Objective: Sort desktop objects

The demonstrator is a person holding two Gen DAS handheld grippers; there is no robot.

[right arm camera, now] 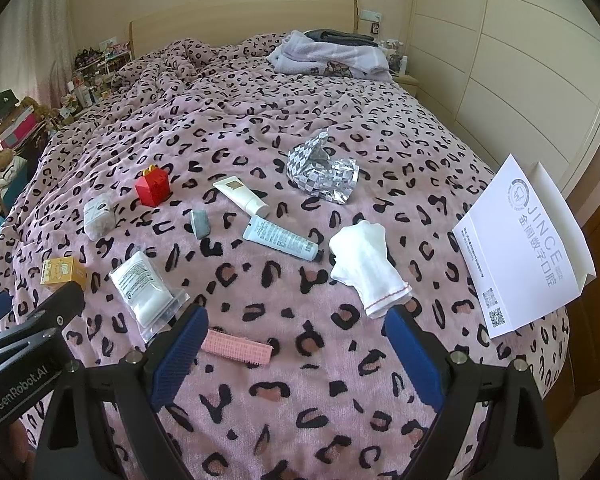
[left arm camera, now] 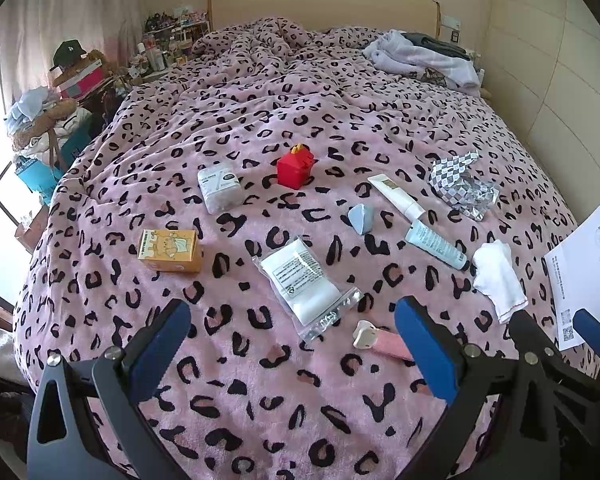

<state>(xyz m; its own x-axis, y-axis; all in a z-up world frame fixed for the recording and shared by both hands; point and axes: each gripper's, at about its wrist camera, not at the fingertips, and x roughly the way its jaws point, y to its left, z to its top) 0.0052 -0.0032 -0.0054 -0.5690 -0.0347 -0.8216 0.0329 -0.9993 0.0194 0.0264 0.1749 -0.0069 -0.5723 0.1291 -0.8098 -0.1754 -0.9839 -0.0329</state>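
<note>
Both tools empty. Left gripper point(left arm camera: 292, 354) jaws spread wide above the blanket point(left arm camera: 260, 112); right gripper point(right arm camera: 296, 354) likewise spread, gripping nothing.

Pink clip point(right arm camera: 238, 347) lies flat just ahead of the right gripper, long axis running 9 to 3 o'clock in the right wrist view, near the left pad. In the left wrist view its cream end points to 10 o'clock.

Blue tube point(right arm camera: 281, 243): long axis 10 to 4 o'clock, black cap at the 4 o'clock end, close to the white sock point(right arm camera: 366, 264). Cream tube point(right arm camera: 241, 196) sits at 12 o'clock from it, cap end pointing 4 o'clock.

Containers: clear zip bag point(left arm camera: 306, 282) holds a white labelled pack, seal end toward 5 o'clock. Yellow carton point(left arm camera: 170, 250) closed, contents not visible. Red toy box point(left arm camera: 296, 170) closed. White envelope point(right arm camera: 520, 248) at 3 o'clock, at the bed edge.
</note>
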